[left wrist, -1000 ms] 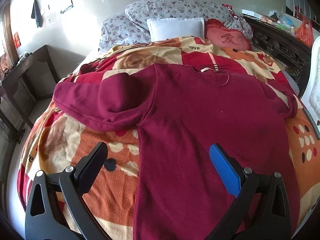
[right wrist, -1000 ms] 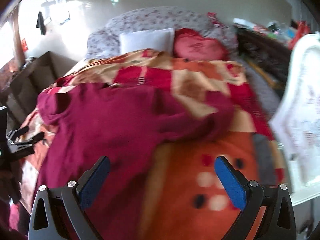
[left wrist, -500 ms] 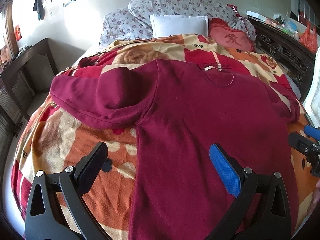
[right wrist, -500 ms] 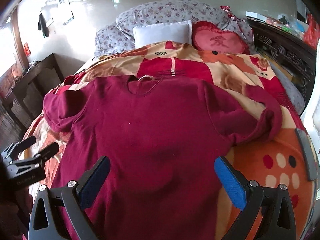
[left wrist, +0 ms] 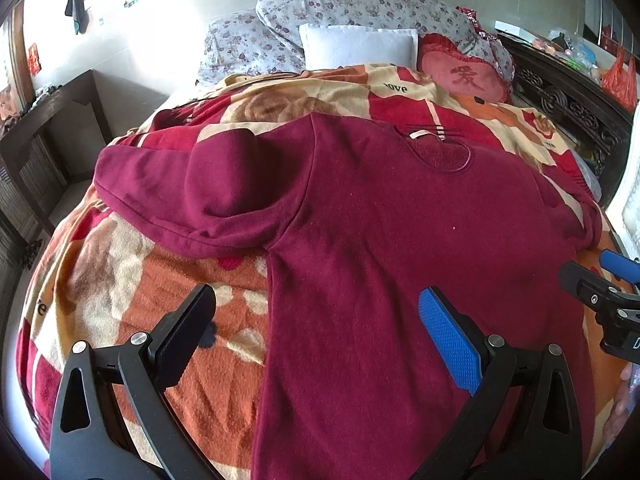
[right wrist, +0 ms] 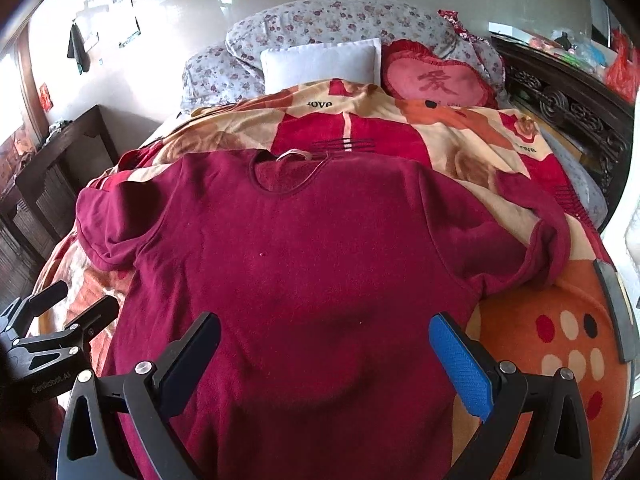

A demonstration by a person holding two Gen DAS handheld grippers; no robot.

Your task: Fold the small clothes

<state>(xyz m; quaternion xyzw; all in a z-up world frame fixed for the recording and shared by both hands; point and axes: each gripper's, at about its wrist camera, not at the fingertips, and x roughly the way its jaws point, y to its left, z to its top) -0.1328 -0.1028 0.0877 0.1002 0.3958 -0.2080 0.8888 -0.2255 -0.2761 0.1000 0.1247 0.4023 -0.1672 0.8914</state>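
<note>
A dark red sweatshirt (left wrist: 400, 240) (right wrist: 304, 272) lies spread flat on the bed, collar toward the pillows. Its left sleeve (left wrist: 192, 200) is bunched and folded over itself; its right sleeve (right wrist: 536, 248) curls near the bed's right edge. My left gripper (left wrist: 316, 332) hovers open above the shirt's lower left side seam, holding nothing. My right gripper (right wrist: 324, 356) hangs open over the lower middle of the shirt, empty too. Each gripper shows at the edge of the other's view: the right gripper (left wrist: 600, 296) and the left gripper (right wrist: 56, 320).
A patterned orange, red and cream blanket (left wrist: 120, 288) (right wrist: 560, 340) covers the bed. Floral pillows (right wrist: 320, 28), a white pillow (left wrist: 356, 44) and a red heart cushion (right wrist: 436, 80) sit at the head. Dark carved furniture (left wrist: 572, 108) runs along the right, a dark side table (left wrist: 44, 120) on the left.
The right gripper swung left from the bed's right side to face the middle of the shirt. The left view shifted slightly closer; the shirt itself has not moved.
</note>
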